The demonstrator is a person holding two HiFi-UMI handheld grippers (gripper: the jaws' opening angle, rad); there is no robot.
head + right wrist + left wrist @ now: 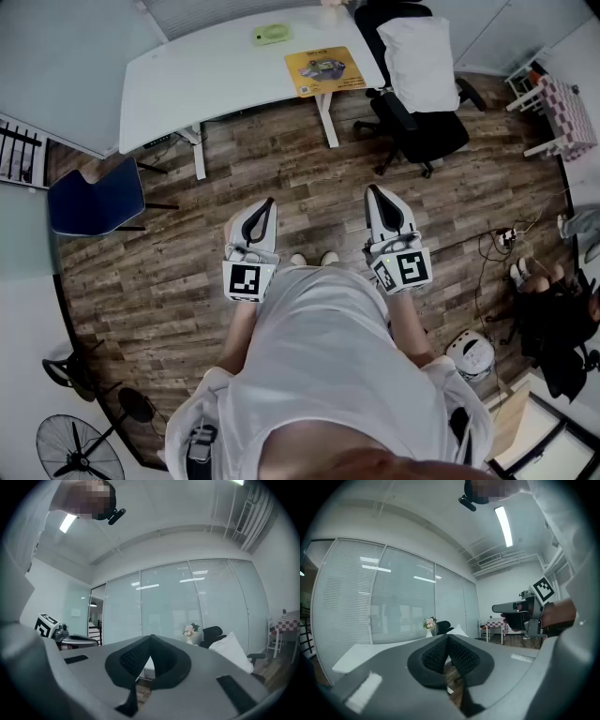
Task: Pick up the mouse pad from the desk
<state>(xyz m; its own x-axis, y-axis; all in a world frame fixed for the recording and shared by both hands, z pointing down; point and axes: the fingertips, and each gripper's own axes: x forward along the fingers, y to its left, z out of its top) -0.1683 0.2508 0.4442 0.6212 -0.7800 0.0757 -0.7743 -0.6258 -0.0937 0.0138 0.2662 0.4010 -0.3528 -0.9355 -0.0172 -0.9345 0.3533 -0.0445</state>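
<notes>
From the head view, the person stands on the wooden floor [281,178] and holds a gripper out level in each hand, side by side. The left gripper [269,206] and the right gripper [373,193] both point toward the white counter [187,84] and are well apart from it. The yellow mouse pad [325,70] lies flat on the counter near its right end, with nothing touching it. A small green thing [272,35] sits further back on the counter, to the left of the pad. A black office chair [422,131] with a white pillow [419,61] on it stands just beside that end of the counter. A blue chair [94,202] stands off to the left.

In the left gripper view, the dark meshed fingers [436,656] are pressed together at their tips with nothing between them. Past them are the counter's white edge and a vase of flowers [429,623] in front of the glass wall. The right gripper shows off to the right, its marker cube [543,588] facing this way.

In the right gripper view, this pair of fingers [133,658] is also closed tip to tip and empty. The flowers, the chair and the pillow stand beyond them, and the left gripper shows at the far left
</notes>
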